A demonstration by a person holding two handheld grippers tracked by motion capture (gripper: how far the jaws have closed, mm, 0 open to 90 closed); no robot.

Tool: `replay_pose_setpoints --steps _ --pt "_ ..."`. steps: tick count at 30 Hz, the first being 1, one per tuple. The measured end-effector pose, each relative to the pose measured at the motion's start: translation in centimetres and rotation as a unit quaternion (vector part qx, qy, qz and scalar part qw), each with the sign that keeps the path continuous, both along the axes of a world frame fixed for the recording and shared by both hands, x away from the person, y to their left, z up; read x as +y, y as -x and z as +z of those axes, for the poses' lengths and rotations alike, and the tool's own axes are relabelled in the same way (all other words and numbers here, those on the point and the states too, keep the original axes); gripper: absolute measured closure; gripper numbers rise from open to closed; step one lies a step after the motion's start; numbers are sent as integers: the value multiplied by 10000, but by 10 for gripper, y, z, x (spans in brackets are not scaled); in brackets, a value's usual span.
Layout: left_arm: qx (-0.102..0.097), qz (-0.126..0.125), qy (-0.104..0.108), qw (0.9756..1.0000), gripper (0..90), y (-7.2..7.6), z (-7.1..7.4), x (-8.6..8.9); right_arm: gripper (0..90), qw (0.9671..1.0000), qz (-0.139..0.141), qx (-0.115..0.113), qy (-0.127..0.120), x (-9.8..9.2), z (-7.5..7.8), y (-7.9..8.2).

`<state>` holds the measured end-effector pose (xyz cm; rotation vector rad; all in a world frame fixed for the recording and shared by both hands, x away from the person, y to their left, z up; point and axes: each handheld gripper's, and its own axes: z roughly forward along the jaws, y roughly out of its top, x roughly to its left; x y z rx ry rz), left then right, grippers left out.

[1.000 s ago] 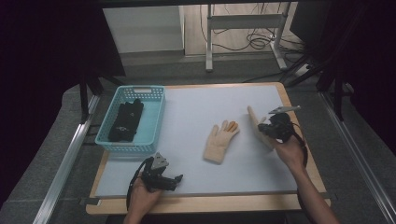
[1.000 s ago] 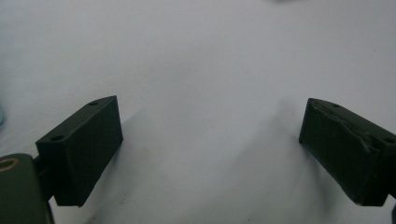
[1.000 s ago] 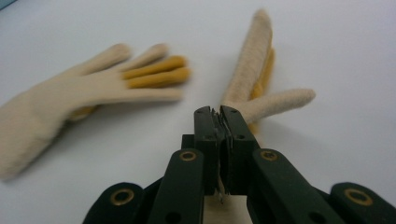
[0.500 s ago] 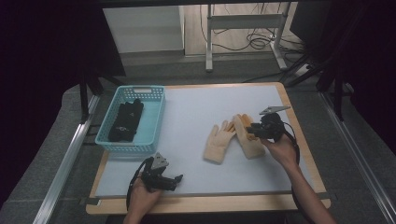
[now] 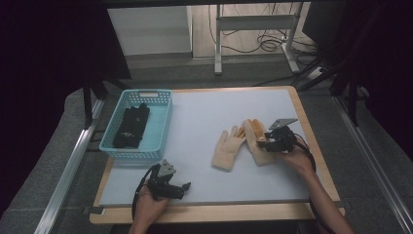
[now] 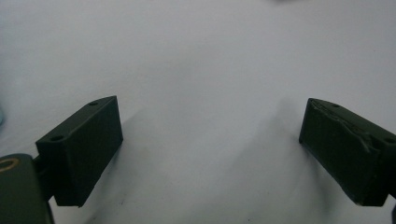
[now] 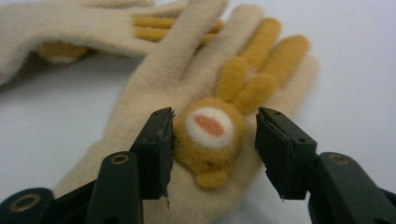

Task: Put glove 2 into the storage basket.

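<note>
Right gripper [image 5: 267, 140] of mine hangs low over the second glove [image 7: 187, 116], its jaws half spread and just opened wider; the glove's orange paw patch [image 7: 210, 126] sits between them. In the right gripper view the left pad touches the patch's edge, while the right pad stands clear of it, so nothing is pinched. That glove lies flat on the table [image 5: 204, 112], right of centre, with its fingers crossing the fingertips of the first glove [image 5: 229, 148] beside it. From the high view my gripper covers much of the second glove's palm, and I cannot make out the patch there. In the right gripper view the first glove [image 7: 70, 28] is cut off at the top and left edges, and the cuff of the glove under my jaws runs out of the bottom.

Left gripper [image 5: 176, 187] rests near the front edge of the table, jaws spread wide over bare surface, with nothing between them. A blue basket [image 5: 109, 141] stands at the left, holding something dark [image 5: 132, 126] that I cannot identify.
</note>
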<state>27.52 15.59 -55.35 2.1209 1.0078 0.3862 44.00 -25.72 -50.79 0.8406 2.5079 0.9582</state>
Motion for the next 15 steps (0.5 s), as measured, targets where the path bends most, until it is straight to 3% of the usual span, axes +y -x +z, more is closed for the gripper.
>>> replay_pose_setpoints --steps 3,5,8,9,10,11,12,13,15 --pt "-4 1 1 10000 66 0 0 0 553 10000 41 9 5 3 -1 -1" --pt "-2 0 1 10000 66 0 0 0 604 9999 -112 91 7 3 1 0" --pt "-1 -1 -2 10000 66 0 0 0 625 9969 -711 248 -214 0 5 5" --pt "-1 -1 -2 10000 65 0 0 0 625 9969 -711 248 -214 0 5 5" --pt "1 7 7 10000 65 0 0 0 624 9902 -1275 360 -442 -3 7 12" --pt "-1 6 6 10000 65 0 0 0 618 9848 -1599 405 -534 -4 8 16" --pt "-2 6 7 10000 65 0 0 0 618 9848 -1599 405 -534 -4 8 16" --pt "-1 5 5 10000 65 0 0 0 610 9822 -1737 355 -623 -5 9 20" --pt "-1 5 5 10000 66 0 0 0 562 9822 -1740 282 -650 -3 9 27"
